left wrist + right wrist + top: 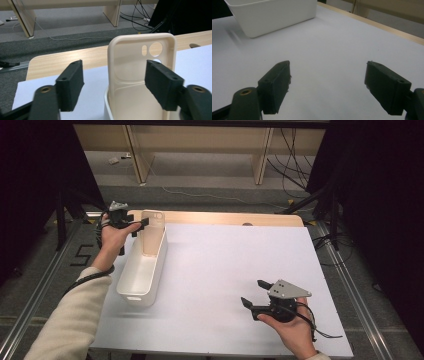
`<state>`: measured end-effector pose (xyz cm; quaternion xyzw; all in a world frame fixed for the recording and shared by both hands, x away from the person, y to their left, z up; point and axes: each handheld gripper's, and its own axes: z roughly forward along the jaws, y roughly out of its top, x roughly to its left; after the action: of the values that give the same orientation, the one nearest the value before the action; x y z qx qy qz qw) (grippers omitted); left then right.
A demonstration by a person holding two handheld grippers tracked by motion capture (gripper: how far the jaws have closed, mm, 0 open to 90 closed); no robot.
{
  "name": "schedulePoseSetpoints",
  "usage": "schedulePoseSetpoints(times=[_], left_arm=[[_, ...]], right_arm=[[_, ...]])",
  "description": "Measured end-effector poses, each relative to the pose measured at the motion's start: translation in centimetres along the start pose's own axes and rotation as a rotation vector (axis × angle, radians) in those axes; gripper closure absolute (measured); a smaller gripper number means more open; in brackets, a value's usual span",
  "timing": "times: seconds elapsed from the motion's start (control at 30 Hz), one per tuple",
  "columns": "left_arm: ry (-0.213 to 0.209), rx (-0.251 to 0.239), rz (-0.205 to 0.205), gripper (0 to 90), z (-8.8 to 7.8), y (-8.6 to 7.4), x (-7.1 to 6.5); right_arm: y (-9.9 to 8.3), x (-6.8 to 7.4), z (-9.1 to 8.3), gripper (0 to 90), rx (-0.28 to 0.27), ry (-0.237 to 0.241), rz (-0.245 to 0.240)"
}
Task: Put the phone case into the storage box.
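Note:
A cream phone case [152,232] stands upright at the far end of a white bin [142,270]. My left gripper [140,225] is held at the case's upper left edge. In the left gripper view the case [140,72] rises from the bin's rim [106,100], its camera cutouts at the top. The left gripper [113,68] stands open there, and its pads do not press on the case. My right gripper [252,293] is open over the white sheet at the front right. In the right gripper view, the right gripper [327,67] has nothing between its jaws.
The bin [272,15] lies lengthwise along the left side of the white sheet [230,270]. A wooden table edge [225,217] runs behind it. Wooden furniture legs [262,160] and cables [295,165] are on the floor beyond.

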<state>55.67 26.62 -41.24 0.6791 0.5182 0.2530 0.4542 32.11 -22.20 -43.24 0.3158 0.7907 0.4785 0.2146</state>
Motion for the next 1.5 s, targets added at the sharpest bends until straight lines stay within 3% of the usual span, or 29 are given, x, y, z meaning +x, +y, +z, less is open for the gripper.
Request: schedulePoseSetpoints(times=[0.2, 0.27, 0.37, 0.5, 0.93, 1.2, 1.5], left_arm=[[-0.036, -0.030, -0.057, 22.2, -1.1, 0.1, -0.3], [-0.038, -0.030, -0.051, 16.7, -1.5, 0.0, -0.4], [-0.040, -0.037, -0.039, 15.3, -2.2, -0.1, -0.5], [-0.079, -0.047, -0.061, 13.6, -3.2, -0.3, -0.7], [-0.102, -0.095, -0.001, 12.8, -6.6, -0.7, -2.7], [-0.146, -0.100, -0.016, 13.4, -8.0, -1.6, -3.8], [-0.159, -0.114, 0.011, 13.5, -9.4, -2.2, -4.8]], right_arm=[[0.0, -0.1, 0.0, 21.7, -0.001, -0.004, -0.002], [0.0, 0.0, -0.1, 21.5, 0.003, 0.002, 0.007], [0.0, -0.2, -0.1, 21.6, -0.002, -0.001, 0.002], [0.0, -0.1, -0.1, 21.5, 0.001, -0.001, -0.001], [0.0, -0.1, -0.1, 20.7, 0.000, -0.008, 0.005], [0.0, -0.1, -0.1, 20.6, -0.001, -0.008, 0.004], [0.0, -0.1, -0.1, 20.7, -0.001, -0.008, 0.005]])
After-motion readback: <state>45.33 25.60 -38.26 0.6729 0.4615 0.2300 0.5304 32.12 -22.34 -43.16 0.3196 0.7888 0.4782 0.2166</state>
